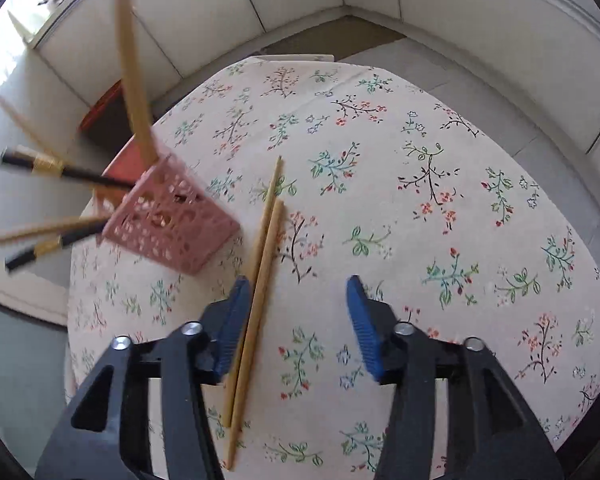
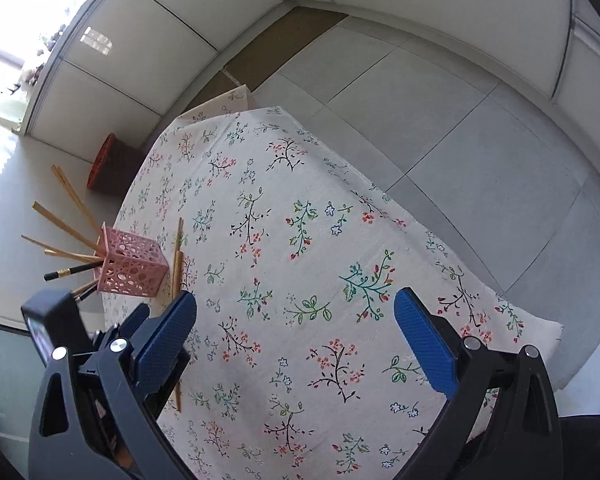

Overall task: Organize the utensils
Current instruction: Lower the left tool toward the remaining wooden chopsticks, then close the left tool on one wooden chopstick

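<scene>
Beside the pink basket (image 1: 168,224) on the counter (image 1: 380,208): two loose wooden chopsticks (image 1: 260,280), seemingly just inside the left tongs (image 1: 298,296), released. Right tongs (image 2: 296,312), released, empty.

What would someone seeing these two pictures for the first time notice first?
Probably the pink perforated plastic utensil holder near the table's left edge, with wooden and black gold-banded chopsticks fanning out of it. Next, the pair of loose wooden chopsticks lying on the floral tablecloth just right of the holder, with the left gripper open over them, its left pad beside them. The right gripper hangs open over bare cloth.
</scene>
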